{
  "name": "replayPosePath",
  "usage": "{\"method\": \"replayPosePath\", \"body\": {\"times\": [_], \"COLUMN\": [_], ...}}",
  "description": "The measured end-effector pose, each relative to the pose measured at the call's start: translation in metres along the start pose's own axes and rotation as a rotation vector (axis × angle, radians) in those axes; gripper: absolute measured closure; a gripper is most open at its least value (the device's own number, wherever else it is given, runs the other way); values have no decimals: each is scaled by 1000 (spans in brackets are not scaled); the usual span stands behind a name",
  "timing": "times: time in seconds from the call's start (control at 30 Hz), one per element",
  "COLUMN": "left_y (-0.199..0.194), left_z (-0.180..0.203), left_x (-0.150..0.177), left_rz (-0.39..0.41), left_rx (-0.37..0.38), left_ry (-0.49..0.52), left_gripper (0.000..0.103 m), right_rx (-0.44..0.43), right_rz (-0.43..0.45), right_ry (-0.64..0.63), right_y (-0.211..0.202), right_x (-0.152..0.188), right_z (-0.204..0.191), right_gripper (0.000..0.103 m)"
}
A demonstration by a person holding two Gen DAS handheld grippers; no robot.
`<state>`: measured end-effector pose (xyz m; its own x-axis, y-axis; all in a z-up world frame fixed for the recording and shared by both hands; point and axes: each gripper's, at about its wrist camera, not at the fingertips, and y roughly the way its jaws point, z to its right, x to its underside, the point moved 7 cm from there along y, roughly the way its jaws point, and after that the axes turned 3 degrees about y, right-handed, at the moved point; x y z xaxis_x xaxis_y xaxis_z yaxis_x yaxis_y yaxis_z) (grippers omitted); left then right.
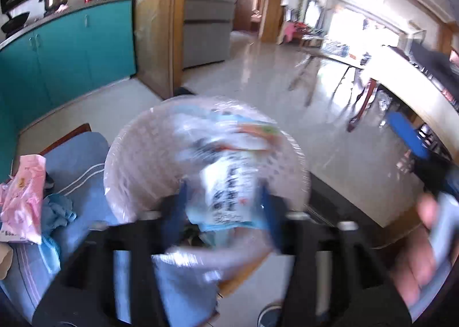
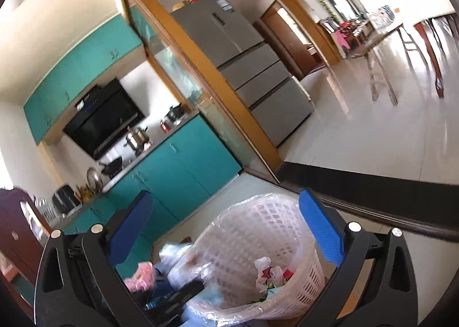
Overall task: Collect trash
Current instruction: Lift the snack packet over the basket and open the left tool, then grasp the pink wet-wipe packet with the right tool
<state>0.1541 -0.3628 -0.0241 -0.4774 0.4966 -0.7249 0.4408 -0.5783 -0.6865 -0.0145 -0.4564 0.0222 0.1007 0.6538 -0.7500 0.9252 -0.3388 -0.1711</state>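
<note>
A pale lattice basket (image 1: 134, 160) lined with clear plastic stands on the floor below my left gripper (image 1: 223, 188). Between its blue fingers (image 1: 268, 209) sits a blurred white and blue printed wrapper (image 1: 229, 192), over the basket's mouth. Small gaps show beside the wrapper, so the jaws stand open. In the right wrist view my right gripper (image 2: 226, 226) is open and empty, above and just short of the same basket (image 2: 258, 229). A white and red wrapper (image 2: 269, 271) lies inside. A hand (image 1: 421, 241) holds the right gripper at the left wrist view's right edge.
Left of the basket, a blue striped cloth (image 1: 83, 155) carries a pink packet (image 1: 23, 200) and a crumpled blue rag (image 1: 57, 212). Teal cabinets (image 1: 71, 48), a wooden door frame (image 1: 169, 25) and a grey fridge (image 1: 206, 11) stand behind. A pale table (image 1: 407, 89) runs along the right.
</note>
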Motion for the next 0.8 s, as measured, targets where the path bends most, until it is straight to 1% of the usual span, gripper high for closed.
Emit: {"method": "replayPosePath", "body": {"times": [0.03, 0.07, 0.13, 0.17, 0.23, 0.27, 0.3, 0.33, 0.37, 0.4, 0.43, 0.5, 0.53, 0.57, 0.6, 0.63, 0.7, 0.8], "left_y": [14, 13, -10, -23, -57, -72, -91, -100, -124, -131, -149, -174, -179, -180, -188, -187, -180, -185], "left_z": [0, -7, -15, -25, -47, -69, -85, -93, -116, -138, -154, -180, -185, -196, -205, -213, -216, -223], "left_x": [7, 11, 27, 41, 65, 84, 95, 106, 121, 131, 135, 158, 165, 174, 183, 185, 184, 185], "left_rz": [-1, -1, 10, 19, 30, 39, 55, 67, 86, 98, 111, 141, 139, 120, 95, 80, 82, 82], "left_rx": [-30, -61, -83, -113, -174, -228, -292, -334, -407, -449, -477, -575, -604, -634, -648, -645, -652, -647], "left_ry": [-8, -26, -64, -87, -118, -145, -179, -207, -271, -313, -340, -379, -391, -413, -428, -432, -422, -433], "left_gripper": [35, 31, 14, 12, 11, 11, 11, 10, 10, 9, 8, 7, 7, 7, 7, 7, 7, 7], "right_rx": [-1, -3, -13, -26, -49, -65, -89, -103, -115, -131, -146, -161, -171, -182, -189, -193, -203, -220], "right_rz": [-15, -35, -84, -107, -164, -196, -253, -298, -356, -416, -445, -466, -477, -495, -517, -547, -590, -591], "right_ry": [-14, -31, -68, -89, -145, -165, -190, -209, -240, -286, -327, -391, -416, -426, -437, -458, -516, -551], "right_y": [4, 8, 16, 20, 28, 32, 39, 42, 47, 51, 51, 49, 48, 46, 45, 44, 41, 34], "right_x": [4, 8, 17, 22, 37, 44, 57, 67, 82, 99, 111, 126, 136, 144, 153, 166, 189, 204], "right_z": [-3, -6, -11, -16, -28, -35, -44, -51, -59, -71, -80, -97, -106, -112, -118, -125, -139, -155], "right_gripper": [3, 3, 3, 3, 3, 3, 3, 3, 3, 3, 3, 3, 3, 3, 3, 3, 3, 3]}}
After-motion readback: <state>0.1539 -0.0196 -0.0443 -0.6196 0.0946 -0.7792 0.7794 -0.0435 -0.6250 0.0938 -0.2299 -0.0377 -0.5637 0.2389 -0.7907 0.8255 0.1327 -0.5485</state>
